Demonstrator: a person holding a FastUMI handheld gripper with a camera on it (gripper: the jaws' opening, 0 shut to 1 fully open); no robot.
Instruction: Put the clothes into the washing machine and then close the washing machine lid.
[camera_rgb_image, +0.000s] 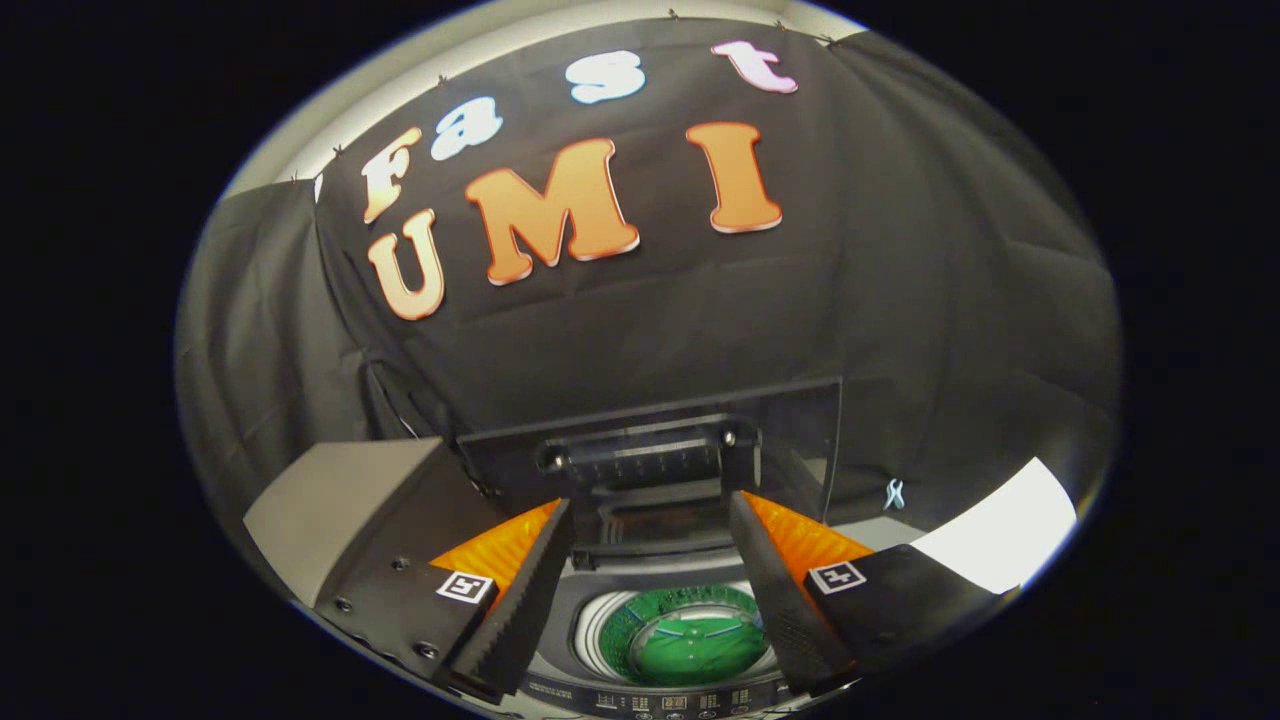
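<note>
Now hovering over the washing machine (690, 640), hand-held gripper (650, 590) spread and empty; drum open, lid (650, 450) upright; probably needs closing next.

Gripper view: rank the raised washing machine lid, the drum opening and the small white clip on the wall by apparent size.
1. Washing machine lid, standing open beyond the open gripper.
2. Drum opening, partly hidden by the fingers, so less sure.
3. White clip, clearly smallest.

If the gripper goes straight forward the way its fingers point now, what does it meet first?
Probably the raised washing machine lid, which stands upright just beyond the open gripper, with nothing held between the fingers. The open drum lies lower, beneath the fingers. Depth is hard to judge here.
</note>
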